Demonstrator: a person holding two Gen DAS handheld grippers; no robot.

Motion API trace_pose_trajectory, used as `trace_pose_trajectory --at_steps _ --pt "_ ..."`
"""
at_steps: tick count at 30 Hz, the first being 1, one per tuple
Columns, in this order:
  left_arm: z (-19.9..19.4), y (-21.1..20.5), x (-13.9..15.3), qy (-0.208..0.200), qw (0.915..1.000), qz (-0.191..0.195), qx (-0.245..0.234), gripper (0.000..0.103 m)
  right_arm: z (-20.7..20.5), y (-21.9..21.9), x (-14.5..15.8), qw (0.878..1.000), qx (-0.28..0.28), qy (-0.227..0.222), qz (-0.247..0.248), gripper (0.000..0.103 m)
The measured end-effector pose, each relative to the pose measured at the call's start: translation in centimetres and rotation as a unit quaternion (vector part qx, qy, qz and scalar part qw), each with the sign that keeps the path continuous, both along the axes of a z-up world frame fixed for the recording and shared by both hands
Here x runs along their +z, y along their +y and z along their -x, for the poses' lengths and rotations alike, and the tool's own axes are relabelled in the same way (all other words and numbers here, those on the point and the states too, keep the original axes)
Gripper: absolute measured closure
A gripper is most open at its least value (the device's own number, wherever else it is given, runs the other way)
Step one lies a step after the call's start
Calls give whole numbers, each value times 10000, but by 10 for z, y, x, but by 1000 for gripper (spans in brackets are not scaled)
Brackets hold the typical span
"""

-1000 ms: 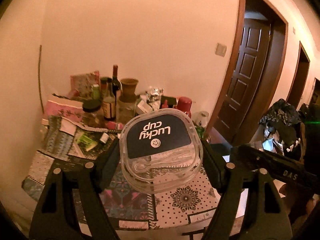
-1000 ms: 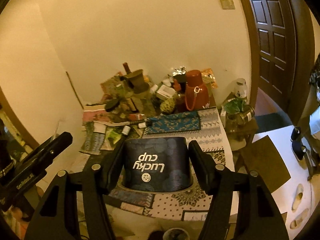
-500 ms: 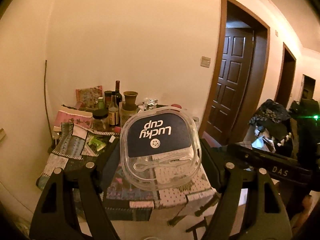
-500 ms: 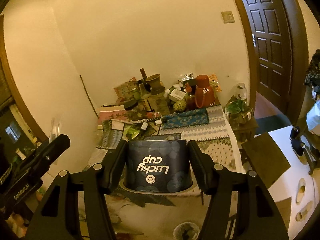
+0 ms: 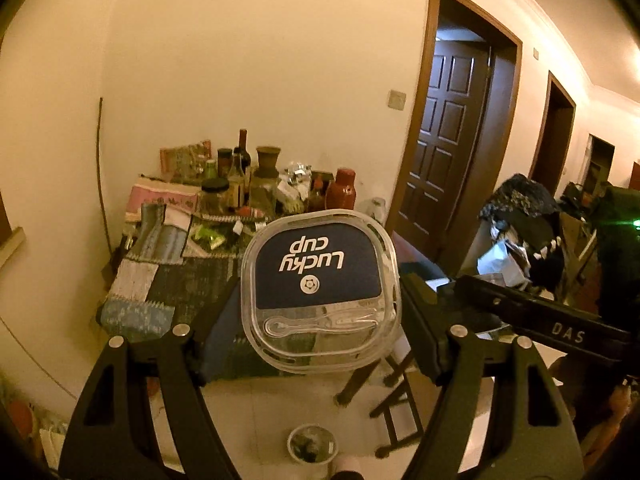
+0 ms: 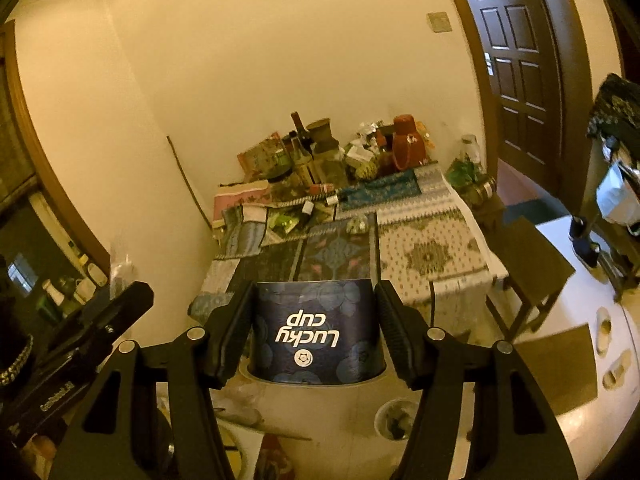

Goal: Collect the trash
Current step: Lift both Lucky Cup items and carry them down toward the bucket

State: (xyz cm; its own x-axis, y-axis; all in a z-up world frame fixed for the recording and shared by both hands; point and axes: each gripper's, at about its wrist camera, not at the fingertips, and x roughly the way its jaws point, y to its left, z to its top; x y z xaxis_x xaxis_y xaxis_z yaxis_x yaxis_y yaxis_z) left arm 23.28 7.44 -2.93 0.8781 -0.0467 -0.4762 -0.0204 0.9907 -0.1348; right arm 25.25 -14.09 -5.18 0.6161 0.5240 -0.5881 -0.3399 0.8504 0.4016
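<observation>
Clear plastic lid (image 5: 320,292): we see it from the left wrist camera, square with round corners, with a dark blue label that reads "Lucky cup" upside down and a clear spoon under the plastic.
Lucky cup (image 6: 318,340): from the right wrist camera we see its dark blue side, printed with the same words upside down; it is held in the air, in front of the table and above the floor.
Left gripper (image 5: 320,316): we see its two black fingers at a medium width, one on each side of the cup, and they seem to press on it just below the lid.
Right gripper (image 6: 316,320): its fingers are closed on the two sides of the cup and hold it.
Other gripper in each view: we see the right one as a black bar at the right edge of the left view, and the left one at the left edge of the right view.
Table (image 6: 432,256): it stands behind the cup against the wall, covered with patterned cloths.
Back of the table: we see bottles (image 5: 240,168), a jar, a clay vase (image 6: 322,132) and a red thermos (image 6: 408,146) crowded together.
Floor: a small white bin (image 5: 312,446) stands below the cup.
Door (image 5: 448,140): dark brown wood, to the right of the table.
</observation>
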Motion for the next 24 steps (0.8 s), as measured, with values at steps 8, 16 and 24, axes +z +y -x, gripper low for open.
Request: trace_pose_trajectory --at_steps 8,16,24 --pt "14 -2 -26 380 9991 159 -114 29 13 -4 -25 9991 -68 400 143 46" --pt "-8 -2 -81 991 9946 294 126 29 -7 4 -79 9958 223 808 380 46" --pt "-49 -2 -179 1659 9836 602 373 29 -41 11 -158 9887 614 1186 686 46"
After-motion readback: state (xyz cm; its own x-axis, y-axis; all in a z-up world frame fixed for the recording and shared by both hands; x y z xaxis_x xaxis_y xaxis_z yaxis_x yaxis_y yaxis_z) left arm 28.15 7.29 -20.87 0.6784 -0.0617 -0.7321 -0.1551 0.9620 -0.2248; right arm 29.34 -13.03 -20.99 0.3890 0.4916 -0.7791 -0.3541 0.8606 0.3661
